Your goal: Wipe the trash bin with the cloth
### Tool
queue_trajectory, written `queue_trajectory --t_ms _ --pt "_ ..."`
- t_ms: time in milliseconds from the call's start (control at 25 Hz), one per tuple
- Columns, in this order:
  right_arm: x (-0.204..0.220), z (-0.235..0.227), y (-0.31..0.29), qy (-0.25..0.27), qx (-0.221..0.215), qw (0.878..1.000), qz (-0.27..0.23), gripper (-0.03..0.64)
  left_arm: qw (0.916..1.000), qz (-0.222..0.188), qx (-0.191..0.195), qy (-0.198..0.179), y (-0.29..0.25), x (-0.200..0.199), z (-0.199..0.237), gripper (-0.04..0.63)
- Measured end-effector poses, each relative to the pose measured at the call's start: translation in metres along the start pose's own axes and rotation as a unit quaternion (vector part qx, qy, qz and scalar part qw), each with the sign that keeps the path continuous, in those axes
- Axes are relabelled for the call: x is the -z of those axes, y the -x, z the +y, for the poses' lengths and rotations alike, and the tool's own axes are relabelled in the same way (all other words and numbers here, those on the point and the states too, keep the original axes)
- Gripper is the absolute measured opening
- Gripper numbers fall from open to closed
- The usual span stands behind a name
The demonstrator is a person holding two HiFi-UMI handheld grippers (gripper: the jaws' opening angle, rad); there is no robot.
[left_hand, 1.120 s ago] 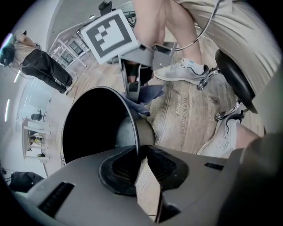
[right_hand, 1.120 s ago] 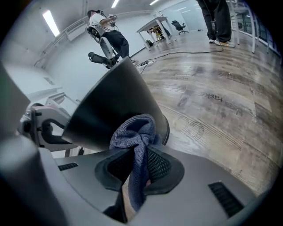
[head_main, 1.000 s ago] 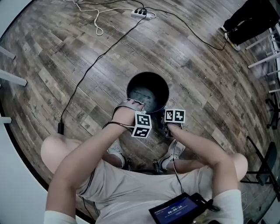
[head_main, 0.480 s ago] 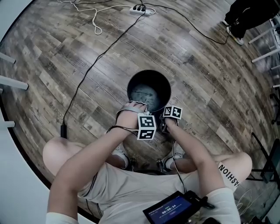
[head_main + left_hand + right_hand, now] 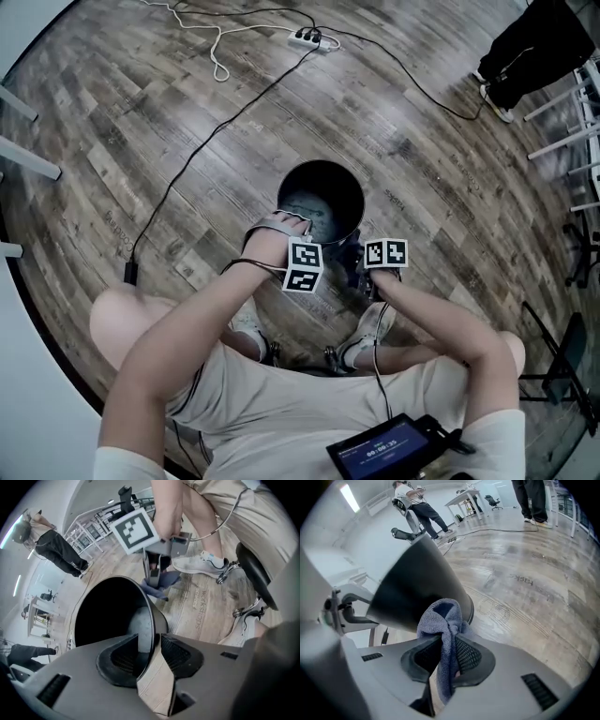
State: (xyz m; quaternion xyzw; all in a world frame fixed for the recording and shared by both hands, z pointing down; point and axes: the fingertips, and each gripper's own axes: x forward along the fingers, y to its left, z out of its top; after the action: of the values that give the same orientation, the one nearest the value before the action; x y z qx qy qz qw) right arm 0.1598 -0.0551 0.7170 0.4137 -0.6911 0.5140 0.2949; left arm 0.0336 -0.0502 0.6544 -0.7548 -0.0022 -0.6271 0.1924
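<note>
The dark round trash bin (image 5: 321,167) stands on the wood floor in front of my feet. My left gripper (image 5: 302,229) straddles its near rim: in the left gripper view the rim (image 5: 152,620) runs between the jaws of that gripper (image 5: 150,653). They have just been opening, and the pads stand off the rim. My right gripper (image 5: 358,269) is low at the bin's near right side, shut on a bunched blue cloth (image 5: 440,618). The cloth lies close against the bin's outer wall (image 5: 417,583). The left gripper view also shows this cloth (image 5: 158,585).
A black cable runs across the floor to a power strip (image 5: 309,37) at the far side. My shoes (image 5: 370,328) and a stool's base are just behind the bin. A dark bag (image 5: 534,47) and chair legs sit far right. People and desks stand in the background.
The right gripper with the cloth went in toward the bin's side, then drew back to the right. The left gripper stayed at the near rim.
</note>
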Motion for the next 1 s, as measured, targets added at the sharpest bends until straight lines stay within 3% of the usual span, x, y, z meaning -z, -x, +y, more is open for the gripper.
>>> queue_trajectory --t_ms 240,480,760,1000 --pt "-0.006 0.053 0.055 -0.004 -0.043 0.998 -0.041 0.064 0.9998 0.022 0.003 0.001 -0.009 0.023 -0.001 0.149" --pt "-0.020 0.079 0.060 -0.015 -0.058 0.996 -0.068 0.064 0.9994 0.031 0.004 -0.015 -0.010 0.024 -0.002 0.136" --pt "-0.012 0.054 0.025 0.000 -0.026 0.998 -0.050 0.064 0.9993 0.022 0.013 -0.027 -0.007 0.013 -0.011 0.100" --pt "-0.003 0.008 -0.025 -0.014 0.002 0.999 -0.045 0.064 0.9996 0.016 0.023 0.005 -0.006 -0.005 -0.013 0.078"
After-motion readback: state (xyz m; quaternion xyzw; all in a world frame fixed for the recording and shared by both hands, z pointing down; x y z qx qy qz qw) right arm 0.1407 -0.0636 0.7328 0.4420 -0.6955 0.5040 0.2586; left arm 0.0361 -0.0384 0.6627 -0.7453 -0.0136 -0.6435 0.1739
